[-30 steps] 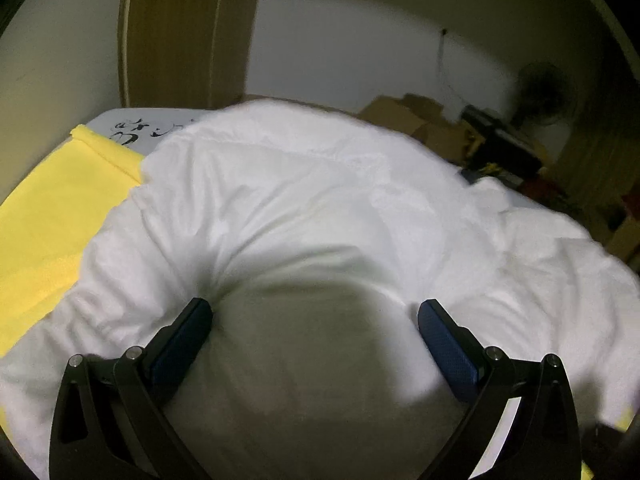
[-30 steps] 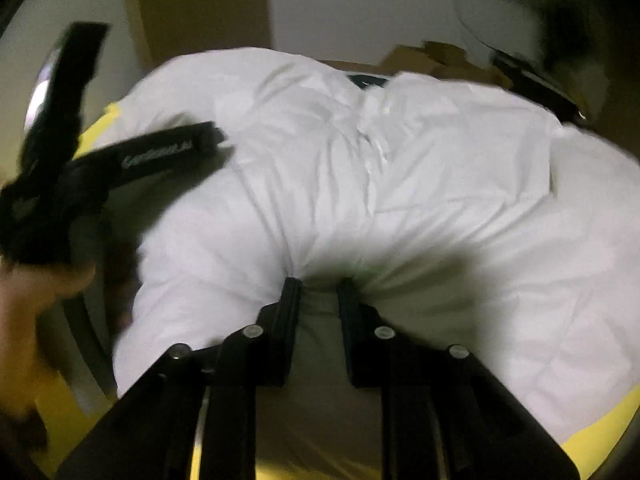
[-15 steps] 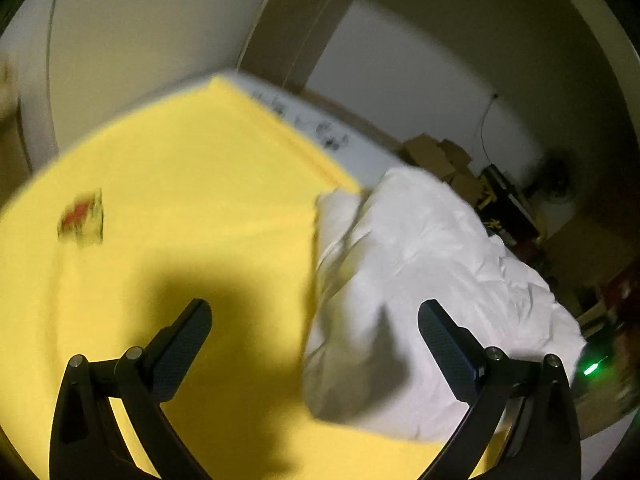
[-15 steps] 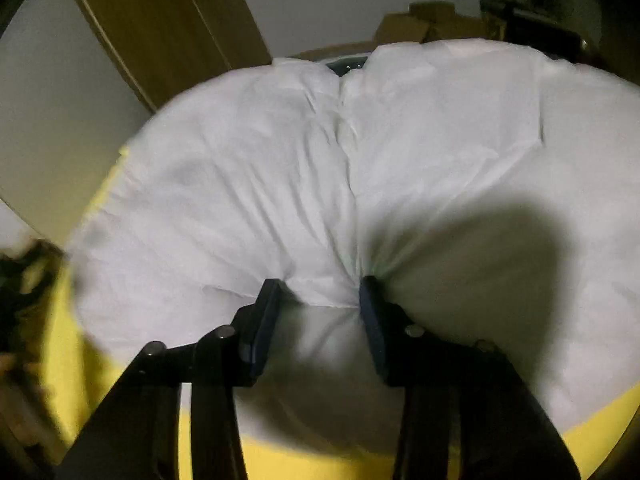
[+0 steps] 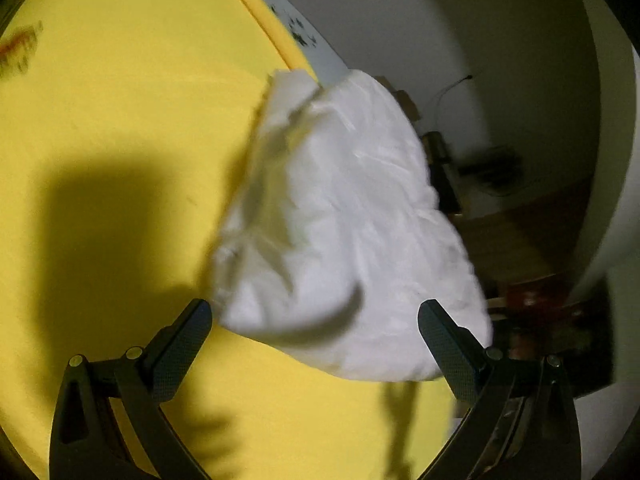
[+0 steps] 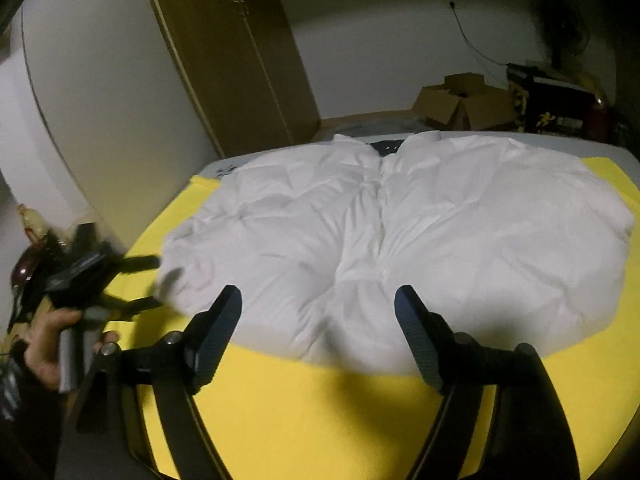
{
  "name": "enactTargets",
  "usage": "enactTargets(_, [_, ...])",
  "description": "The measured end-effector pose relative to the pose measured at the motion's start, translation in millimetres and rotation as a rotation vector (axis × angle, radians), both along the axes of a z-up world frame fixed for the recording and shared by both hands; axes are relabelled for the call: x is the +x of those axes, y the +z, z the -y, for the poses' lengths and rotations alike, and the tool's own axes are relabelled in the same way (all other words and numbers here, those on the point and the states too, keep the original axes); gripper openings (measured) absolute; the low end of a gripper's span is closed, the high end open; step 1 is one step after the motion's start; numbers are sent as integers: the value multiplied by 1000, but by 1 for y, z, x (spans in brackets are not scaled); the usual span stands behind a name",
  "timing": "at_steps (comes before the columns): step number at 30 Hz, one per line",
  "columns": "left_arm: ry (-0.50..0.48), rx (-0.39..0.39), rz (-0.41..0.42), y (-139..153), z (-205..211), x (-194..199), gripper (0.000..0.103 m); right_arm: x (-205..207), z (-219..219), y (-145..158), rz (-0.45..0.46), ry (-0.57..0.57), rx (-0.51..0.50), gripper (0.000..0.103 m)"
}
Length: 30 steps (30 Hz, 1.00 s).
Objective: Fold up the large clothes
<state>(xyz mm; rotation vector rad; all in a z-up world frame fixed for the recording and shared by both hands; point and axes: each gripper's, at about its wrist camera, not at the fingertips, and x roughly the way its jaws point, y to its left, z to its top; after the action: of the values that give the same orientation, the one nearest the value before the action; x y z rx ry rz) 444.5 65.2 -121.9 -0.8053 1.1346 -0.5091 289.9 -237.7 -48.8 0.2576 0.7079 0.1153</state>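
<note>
White puffy jacket lies spread flat on the yellow sheet, its dark collar opening at the far end and a seam running down the middle toward the near hem; the quilted fabric is wrinkled and puffed on both sides of that seam. In the right wrist view the right gripper has its jaws spread wide, holding nothing, its fingertips at the near hem of the garment over the yellow cloth. The left gripper is likewise wide open and empty; from its camera the jacket is seen from its left side, blurred, just ahead of the fingers. In the right view that gripper shows at the jacket's left edge, gripped by the person's left hand. Beyond the sheet stand a wooden wardrobe, cardboard boxes and a fan against the white wall
</note>
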Motion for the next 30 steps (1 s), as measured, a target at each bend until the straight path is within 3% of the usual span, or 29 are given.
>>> enactTargets(3, [24, -15, 6, -5, 0, 8, 103, -11, 0, 3, -1, 15, 26, 79])
enactTargets(6, [52, -59, -42, -12, 0, 7, 103, -15, -4, 3, 0, 32, 23, 79])
enactTargets(13, [42, -71, -99, -25, 13, -2, 103, -33, -1, 6, -7, 38, 33, 79])
enactTargets(16, [114, -115, -75, -27, 12, 9, 103, -32, -1, 6, -2, 39, 33, 79])
enactTargets(19, [170, -158, -116, -32, 11, 23, 103, -34, -4, 8, 1, 51, 40, 79])
enactTargets(27, [170, -142, -163, -34, 25, 47, 101, -39, 6, 2, -6, 42, 16, 79])
enactTargets(29, [159, -105, -148, -30, 27, 46, 96, -36, 12, -2, -34, 18, 17, 79])
enactTargets(30, [155, -84, -129, -27, 18, 44, 85, -34, 15, -4, -45, 7, 11, 79])
